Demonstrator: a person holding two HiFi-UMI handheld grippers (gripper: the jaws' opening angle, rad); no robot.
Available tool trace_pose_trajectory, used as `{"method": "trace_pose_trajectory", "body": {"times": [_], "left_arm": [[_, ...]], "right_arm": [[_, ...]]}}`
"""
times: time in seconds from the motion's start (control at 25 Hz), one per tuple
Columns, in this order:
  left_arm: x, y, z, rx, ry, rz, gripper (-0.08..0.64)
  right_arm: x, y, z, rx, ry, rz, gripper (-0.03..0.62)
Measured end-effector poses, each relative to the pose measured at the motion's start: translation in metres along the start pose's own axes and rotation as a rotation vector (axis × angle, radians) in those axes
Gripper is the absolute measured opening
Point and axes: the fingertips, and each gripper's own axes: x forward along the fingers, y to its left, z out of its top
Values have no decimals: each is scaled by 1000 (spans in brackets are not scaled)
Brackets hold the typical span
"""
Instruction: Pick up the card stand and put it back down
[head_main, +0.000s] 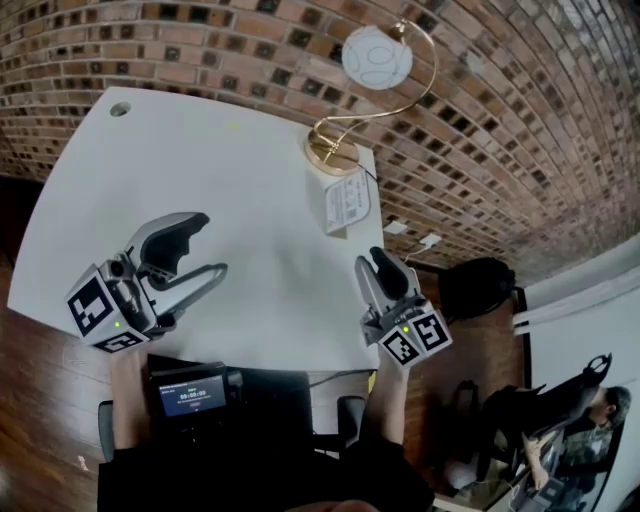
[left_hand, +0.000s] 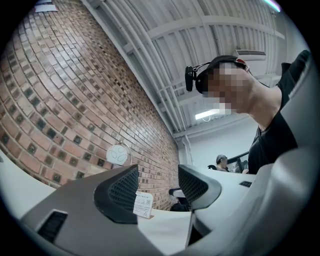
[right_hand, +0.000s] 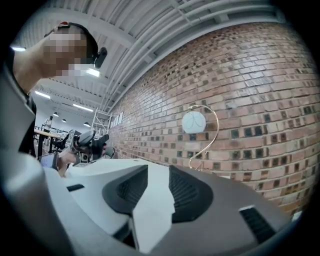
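The card stand (head_main: 347, 203), a small white printed card on a low base, stands upright on the white table (head_main: 200, 160) near its right edge, just in front of the lamp. My left gripper (head_main: 211, 245) hovers over the table's near left part, jaws wide open and empty, well short of the stand. In the left gripper view the card stand (left_hand: 143, 205) shows far off between the open pads of the left gripper (left_hand: 158, 182). My right gripper (head_main: 383, 258) is near the stand's front; its jaws (right_hand: 158, 180) are narrowly open with nothing between them, and the stand is hidden there.
A lamp with a gold base (head_main: 332, 155) and round white shade (head_main: 377, 56) stands behind the stand against the brick wall. A device with a lit screen (head_main: 190, 393) sits at the near edge. A black bag (head_main: 478, 285) lies on the floor at right, and a person (head_main: 600, 405) sits beyond.
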Motion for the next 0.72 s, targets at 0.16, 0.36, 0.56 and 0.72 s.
{"method": "trace_pose_trajectory", "body": {"times": [0.16,0.36,0.56,0.72], "left_arm": [[-1,6,0,-17,-16,5,253],[-3,11,3,-15,-33,12,253],[-6,14,4,-11,-42,13,253],[-8,16,5,-13,-47,7,253]], "right_arm": [[11,-7,-8,7,34,-21,160],[42,-47,-30,105,143,-105,161],[68,-70,-54,169,240,-160,169],[78,-81,-64,171,282,-201,169]]}}
